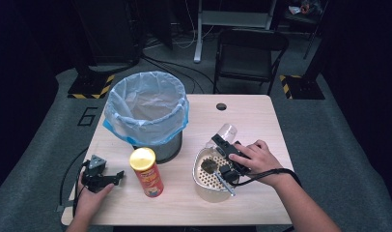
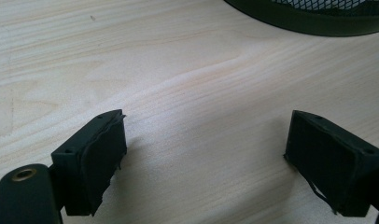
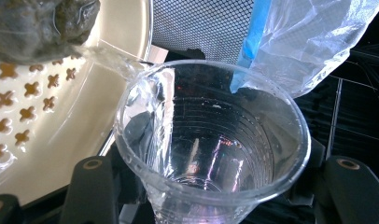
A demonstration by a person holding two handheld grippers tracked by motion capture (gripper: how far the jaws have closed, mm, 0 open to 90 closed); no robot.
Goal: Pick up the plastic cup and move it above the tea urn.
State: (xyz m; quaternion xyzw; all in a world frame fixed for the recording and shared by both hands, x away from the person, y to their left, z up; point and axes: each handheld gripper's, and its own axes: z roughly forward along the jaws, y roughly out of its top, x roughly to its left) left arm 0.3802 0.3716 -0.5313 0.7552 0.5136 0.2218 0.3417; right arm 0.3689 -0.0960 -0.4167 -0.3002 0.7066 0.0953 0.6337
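My right gripper (image 1: 222, 141) is shut on a clear plastic cup (image 1: 227, 130), held tipped toward a cream perforated strainer bowl (image 1: 200, 186) at the table's front right. In the right gripper view the cup (image 3: 211, 149) sits between the black jaws of my right gripper (image 3: 215, 191), and a thin stream of water (image 3: 113, 60) runs from its rim into the strainer bowl (image 3: 61, 140). A dark wet lump (image 3: 38, 23) lies in the bowl. My left gripper (image 1: 118, 175) rests on the table at the front left, open, and nothing lies between the jaws of my left gripper (image 2: 204, 154).
A mesh waste bin (image 1: 147, 113) lined with a pale blue bag stands at the table's back left; its base (image 2: 318, 18) lies ahead of the left jaws. A red crisp can (image 1: 147, 172) with a yellow lid stands upright between the grippers. A black chair (image 1: 249, 53) stands beyond the table (image 1: 252, 121).
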